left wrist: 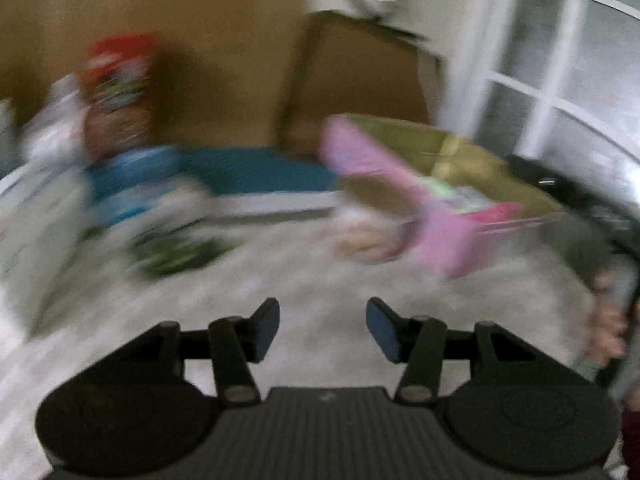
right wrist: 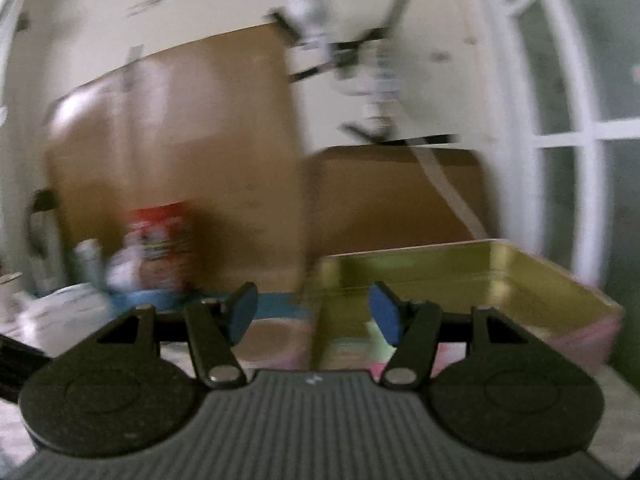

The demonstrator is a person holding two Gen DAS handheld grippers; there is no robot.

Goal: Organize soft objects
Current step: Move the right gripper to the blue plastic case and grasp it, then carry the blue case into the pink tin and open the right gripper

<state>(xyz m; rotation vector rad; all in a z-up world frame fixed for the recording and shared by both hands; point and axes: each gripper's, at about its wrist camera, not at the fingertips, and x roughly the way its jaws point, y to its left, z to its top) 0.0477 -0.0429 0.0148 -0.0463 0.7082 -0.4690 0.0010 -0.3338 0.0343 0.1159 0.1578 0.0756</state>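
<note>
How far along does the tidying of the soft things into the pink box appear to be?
Done: some soft items already lie inside the pink box. In hand: nothing; left gripper and right gripper are both open and empty. Left: blurred items on the floor, unidentifiable.

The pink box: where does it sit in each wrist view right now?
Left wrist: pink box, right of centre, beyond the open tool, blurred.
Right wrist: the box at lower right, its gold inside facing the camera, behind the open tool.
Shared landmark: the red pack, on the left in both.
</note>
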